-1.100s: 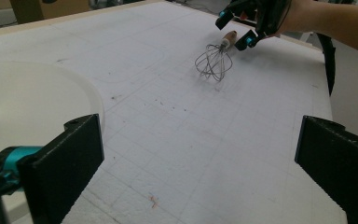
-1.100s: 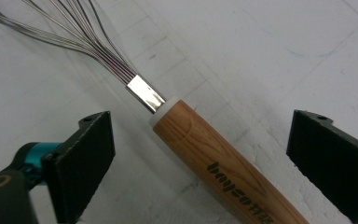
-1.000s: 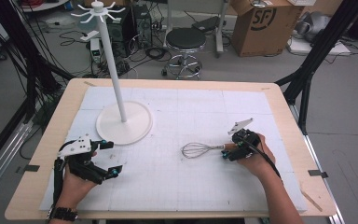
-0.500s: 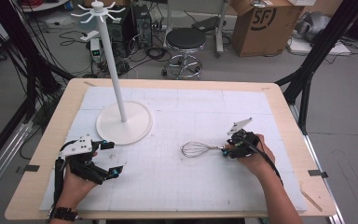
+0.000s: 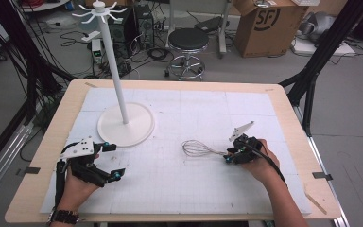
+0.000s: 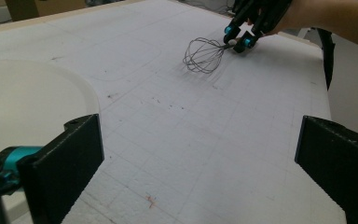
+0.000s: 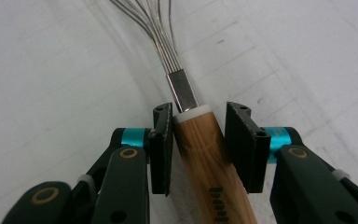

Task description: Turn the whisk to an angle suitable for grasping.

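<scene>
A wire whisk (image 5: 196,148) with a wooden handle (image 7: 205,158) lies on the white mat, its wire head pointing left. My right gripper (image 5: 231,157) is low over the handle's front end. Its jaws stand on either side of the handle (image 7: 199,116); one pad touches the wood and a thin gap shows at the other. In the left gripper view the whisk (image 6: 205,53) and the right gripper (image 6: 239,39) lie far ahead. My left gripper (image 5: 113,161) rests wide open at the front left with nothing between its jaws (image 6: 203,158).
A white hanger stand with a round base (image 5: 125,125) and a tall pole (image 5: 116,71) stands at the back left, its base (image 6: 18,102) close to my left gripper. The white gridded mat (image 5: 208,109) covers the wooden table (image 5: 288,109). A stool (image 5: 188,40) and a cardboard box (image 5: 264,23) stand beyond it.
My right gripper has edged a little left along the whisk handle and its jaws have narrowed around it. The whisk, the left gripper and the stand have stayed put.
</scene>
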{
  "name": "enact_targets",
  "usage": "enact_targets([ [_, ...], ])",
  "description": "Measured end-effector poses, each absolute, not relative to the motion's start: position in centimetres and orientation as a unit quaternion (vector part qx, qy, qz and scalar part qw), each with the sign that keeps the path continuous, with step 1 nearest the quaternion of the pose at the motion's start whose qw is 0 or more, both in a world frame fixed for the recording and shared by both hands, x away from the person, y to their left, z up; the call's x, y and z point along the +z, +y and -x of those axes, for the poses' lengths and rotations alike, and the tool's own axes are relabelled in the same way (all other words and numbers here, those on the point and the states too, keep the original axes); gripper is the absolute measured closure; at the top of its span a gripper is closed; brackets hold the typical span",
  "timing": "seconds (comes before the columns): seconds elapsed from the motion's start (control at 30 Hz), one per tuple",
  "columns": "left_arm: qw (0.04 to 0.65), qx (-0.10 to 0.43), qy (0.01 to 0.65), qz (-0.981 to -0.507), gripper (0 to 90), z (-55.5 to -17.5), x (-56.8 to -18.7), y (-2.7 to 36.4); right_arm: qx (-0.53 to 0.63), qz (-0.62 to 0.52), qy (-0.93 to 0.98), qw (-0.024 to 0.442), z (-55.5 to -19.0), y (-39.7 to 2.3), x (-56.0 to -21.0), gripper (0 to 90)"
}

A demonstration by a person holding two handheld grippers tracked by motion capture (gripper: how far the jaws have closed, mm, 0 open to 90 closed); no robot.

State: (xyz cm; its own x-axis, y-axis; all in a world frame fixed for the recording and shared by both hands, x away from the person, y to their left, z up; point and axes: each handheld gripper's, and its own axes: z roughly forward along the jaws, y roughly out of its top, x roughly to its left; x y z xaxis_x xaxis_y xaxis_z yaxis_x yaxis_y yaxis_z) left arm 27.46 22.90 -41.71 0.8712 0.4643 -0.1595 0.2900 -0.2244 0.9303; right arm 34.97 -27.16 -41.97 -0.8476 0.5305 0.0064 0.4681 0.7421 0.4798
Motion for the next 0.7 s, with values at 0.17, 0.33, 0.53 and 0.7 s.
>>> enact_targets([
  [0.17, 0.573, 0.076, 0.241, -0.780, 1.7, -27.4, -41.7, 22.9, 0.249, -0.268, 0.928, 0.066, -34.7, -27.8, -41.7, 51.0],
  [0.33, 0.572, 0.076, 0.241, -0.780, 1.7, -27.4, -41.7, 22.9, 0.241, -0.260, 0.934, 0.050, -34.5, -28.0, -41.8, 54.4],
  [0.53, 0.573, 0.078, 0.241, -0.779, 1.7, -27.4, -41.6, 23.1, 0.238, -0.242, 0.940, 0.038, -34.4, -27.5, -42.0, 63.9],
  [0.7, 0.574, 0.080, 0.242, -0.778, 1.7, -27.4, -41.5, 23.2, 0.229, -0.212, 0.949, 0.037, -33.7, -26.2, -41.9, 69.2],
])
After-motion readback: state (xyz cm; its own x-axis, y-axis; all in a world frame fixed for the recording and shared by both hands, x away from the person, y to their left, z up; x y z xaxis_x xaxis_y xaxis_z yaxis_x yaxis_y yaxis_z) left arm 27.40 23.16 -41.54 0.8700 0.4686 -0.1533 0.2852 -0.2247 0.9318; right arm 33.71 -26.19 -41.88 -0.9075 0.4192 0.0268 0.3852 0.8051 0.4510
